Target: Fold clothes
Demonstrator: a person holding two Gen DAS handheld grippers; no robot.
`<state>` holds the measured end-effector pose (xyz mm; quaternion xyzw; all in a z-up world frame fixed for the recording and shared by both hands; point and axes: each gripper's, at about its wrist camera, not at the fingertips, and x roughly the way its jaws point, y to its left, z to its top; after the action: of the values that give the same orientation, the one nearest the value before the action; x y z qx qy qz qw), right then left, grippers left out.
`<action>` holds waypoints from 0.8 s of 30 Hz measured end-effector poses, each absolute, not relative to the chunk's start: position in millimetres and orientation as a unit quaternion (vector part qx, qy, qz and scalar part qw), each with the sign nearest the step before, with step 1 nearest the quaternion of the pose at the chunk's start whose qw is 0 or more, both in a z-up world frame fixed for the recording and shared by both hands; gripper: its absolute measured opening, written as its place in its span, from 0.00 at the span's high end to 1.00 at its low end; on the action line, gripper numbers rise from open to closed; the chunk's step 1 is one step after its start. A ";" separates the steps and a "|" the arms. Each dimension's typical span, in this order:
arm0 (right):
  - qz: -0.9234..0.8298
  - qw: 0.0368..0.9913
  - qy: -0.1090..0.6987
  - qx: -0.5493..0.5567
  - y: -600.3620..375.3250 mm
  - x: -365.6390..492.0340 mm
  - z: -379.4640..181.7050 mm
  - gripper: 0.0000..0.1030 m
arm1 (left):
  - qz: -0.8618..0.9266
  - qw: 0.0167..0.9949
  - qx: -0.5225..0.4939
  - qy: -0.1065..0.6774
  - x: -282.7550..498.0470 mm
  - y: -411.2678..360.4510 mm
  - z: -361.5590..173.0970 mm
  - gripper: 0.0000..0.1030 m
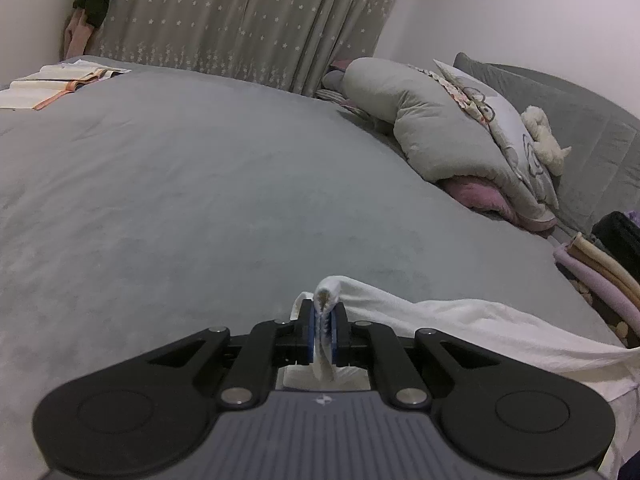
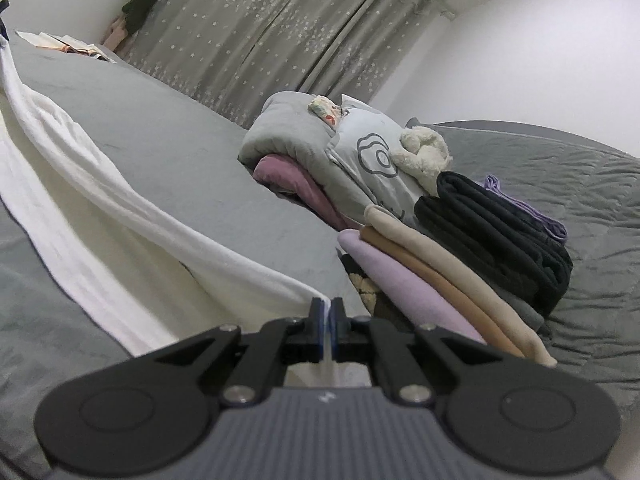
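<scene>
While the left gripper (image 1: 324, 312) pinches a bunched edge of the white garment (image 1: 460, 320), the cloth's length trails off to its right over the grey bed (image 1: 200, 184). From the right wrist, the right gripper (image 2: 330, 308) clamps another corner, the cloth stretching away leftward. No legible writing shows.

white garment (image 2: 100, 200), stretched taut above grey bed (image 2: 200, 160)

Both wrist views sit low, close over the wide grey plush bedspread (image 1: 200, 184), facing the star-print grey curtain (image 1: 240, 20). Shared beyond each claw: curtain, rumpled grey quilt heap (image 2: 288, 132).
</scene>
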<state>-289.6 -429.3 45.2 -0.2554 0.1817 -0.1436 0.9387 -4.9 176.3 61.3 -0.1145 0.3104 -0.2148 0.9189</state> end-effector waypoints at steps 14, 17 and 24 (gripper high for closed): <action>-0.120 0.936 0.211 -0.254 -418.1 -322.6 33.0 0.97 | -0.245 0.914 -0.019 0.323 -20.4 168.7 69.0 0.90; -0.115 0.935 0.215 -0.257 -413.5 -329.4 30.2 0.97 | -0.245 0.912 -0.021 0.329 -27.1 175.0 70.0 0.89; -0.131 0.935 0.223 -0.240 -422.0 -342.4 32.5 0.97 | -0.225 0.914 -0.062 0.332 -38.0 192.3 67.9 0.88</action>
<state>-342.4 -422.0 32.5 -0.2402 0.2234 -0.1314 0.9355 -38.0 192.3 67.9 -0.0619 0.3317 -0.2247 0.9141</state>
